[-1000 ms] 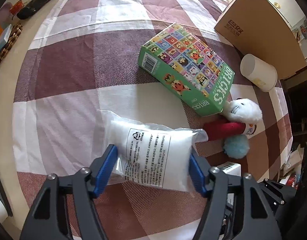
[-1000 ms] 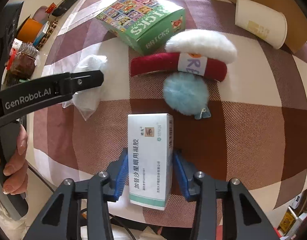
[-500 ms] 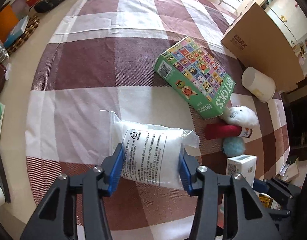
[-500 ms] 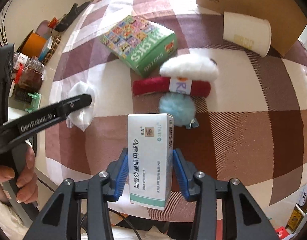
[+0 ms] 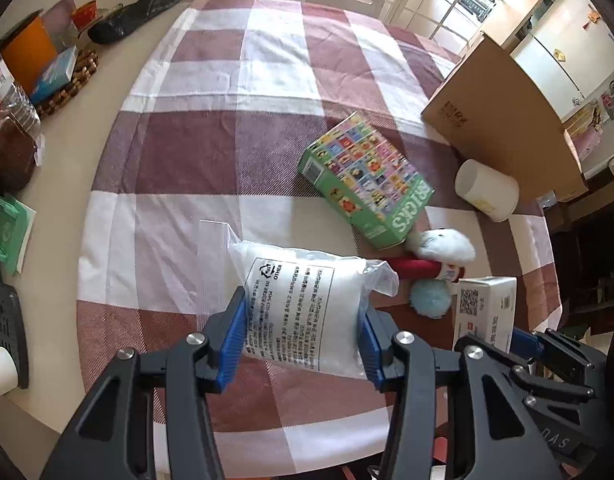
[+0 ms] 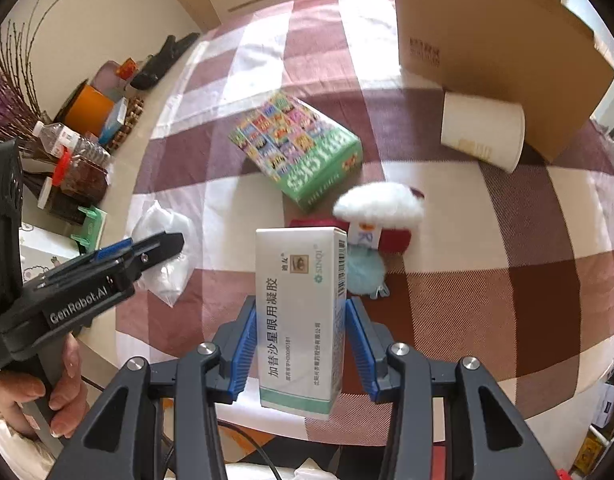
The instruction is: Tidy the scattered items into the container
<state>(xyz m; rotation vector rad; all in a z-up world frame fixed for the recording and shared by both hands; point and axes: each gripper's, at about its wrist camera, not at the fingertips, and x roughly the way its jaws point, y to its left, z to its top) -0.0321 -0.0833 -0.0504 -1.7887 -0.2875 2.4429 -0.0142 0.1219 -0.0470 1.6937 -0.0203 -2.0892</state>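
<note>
Over the checked tablecloth (image 5: pixel 235 152), only the right wrist view shows the hand (image 6: pixel 47 392) holding the left gripper (image 6: pixel 163 246).

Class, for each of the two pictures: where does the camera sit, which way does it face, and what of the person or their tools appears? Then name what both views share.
Left wrist: on the left tool, looking forward and down over the checked tablecloth; it holds a plastic bag; the right tool's medicine box shows.
Right wrist: on the right tool, gripping that box; the left tool and hand show.
Shared: bricks box, paper cup, cardboard box, plush toy.
</note>
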